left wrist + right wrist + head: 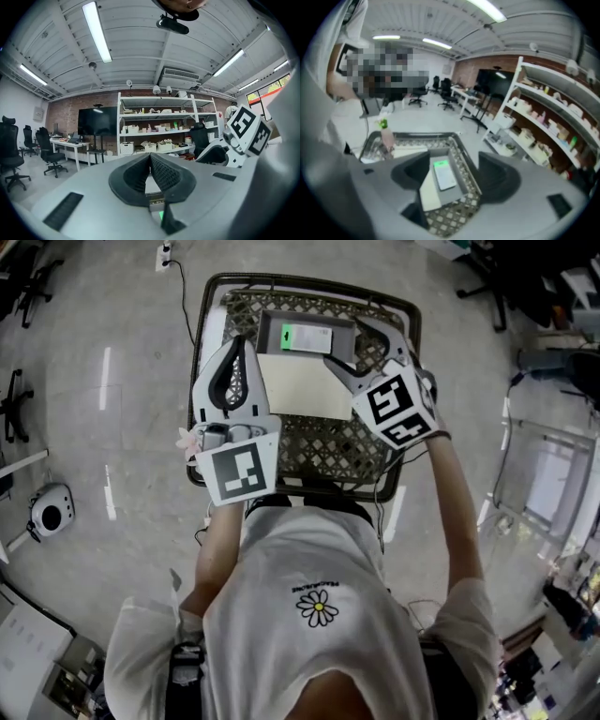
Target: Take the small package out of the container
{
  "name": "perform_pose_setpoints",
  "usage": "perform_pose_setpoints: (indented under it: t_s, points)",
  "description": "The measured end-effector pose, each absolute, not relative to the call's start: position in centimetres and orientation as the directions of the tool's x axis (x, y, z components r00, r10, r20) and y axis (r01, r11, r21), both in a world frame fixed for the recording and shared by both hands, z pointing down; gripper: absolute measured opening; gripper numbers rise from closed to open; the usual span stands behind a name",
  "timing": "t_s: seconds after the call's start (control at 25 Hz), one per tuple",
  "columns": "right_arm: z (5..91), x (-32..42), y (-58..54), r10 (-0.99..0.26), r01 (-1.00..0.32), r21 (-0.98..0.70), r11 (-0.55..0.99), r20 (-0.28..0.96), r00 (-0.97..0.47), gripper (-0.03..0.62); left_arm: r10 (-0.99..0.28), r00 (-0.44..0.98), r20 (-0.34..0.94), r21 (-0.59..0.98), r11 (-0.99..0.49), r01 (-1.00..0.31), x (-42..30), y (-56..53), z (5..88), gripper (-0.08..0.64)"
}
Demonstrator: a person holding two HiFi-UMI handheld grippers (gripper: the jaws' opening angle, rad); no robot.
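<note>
The small package [444, 174] is a flat white slip with a green end; it lies face up inside a grey box [450, 194], which sits at the far end of a mesh basket [319, 442] beside a beige flat pack [295, 385]. It is probably very light, thin and fairly stiff, with a smooth face that gives the pads little to bite on. Because it lies flush on the box floor, the likeliest hold is across its narrow width, by the two long edges, coming down from above; the box walls stand near, so there is little room to spread the jaws, and one end may need tipping up first. The right gripper [454, 164] is spread wide and empty; it is angled down at the box, with the package framed between its jaws but untouched. The left gripper [150, 157] is pinched together at the tips and seems to grip nothing; it is held level over the basket's left side. The box rests on open lattice, which could snag a fingertip or let the box slide; the basket stands on a glossy pale floor [112, 381] crossed by a cable. The room around holds shelves [159, 126] of goods, a brick wall, desks, office chairs and strip lights.
</note>
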State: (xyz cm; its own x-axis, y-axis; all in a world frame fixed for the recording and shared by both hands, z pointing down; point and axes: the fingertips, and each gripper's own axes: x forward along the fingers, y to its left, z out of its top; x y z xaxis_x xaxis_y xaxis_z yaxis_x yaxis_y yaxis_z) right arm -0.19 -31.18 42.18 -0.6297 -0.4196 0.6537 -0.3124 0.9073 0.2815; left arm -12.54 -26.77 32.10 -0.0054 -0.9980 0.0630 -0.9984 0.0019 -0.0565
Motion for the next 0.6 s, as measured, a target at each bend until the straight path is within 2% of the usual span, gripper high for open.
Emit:
perform_pose_setpoints:
  t_s: [0.12,0.24,0.48,0.6]
  points:
    - [46.4,-0.9,-32.3,-0.331,-0.139,0.308,0.941,0.756,-0.565,0.310,-0.995,-0.009,0.096,-0.038,0.006,-0.999,-12.7,-27.3,33.9,0.025]
    - [50.7,-1.8,-33.0,-0.236,-0.018,0.263,0.965,0.831,-0.503,0.310,-0.992,-0.009,0.124,-0.043,0.003,-0.999,-12.9,-27.6,35.2,0.025]
    - [58.4,-2.4,-34.5,-0.144,0.124,0.204,0.971,0.914,-0.378,0.310,-0.984,0.006,0.176,-0.090,-0.022,-0.996,-12.8,-28.0,36.9,0.025]
    - [61.0,-2.7,-34.9,-0.099,0.137,0.153,0.979,0.936,-0.336,0.310,-0.980,-0.002,0.198,-0.076,-0.013,-0.997,-12.9,-28.0,37.9,0.025]
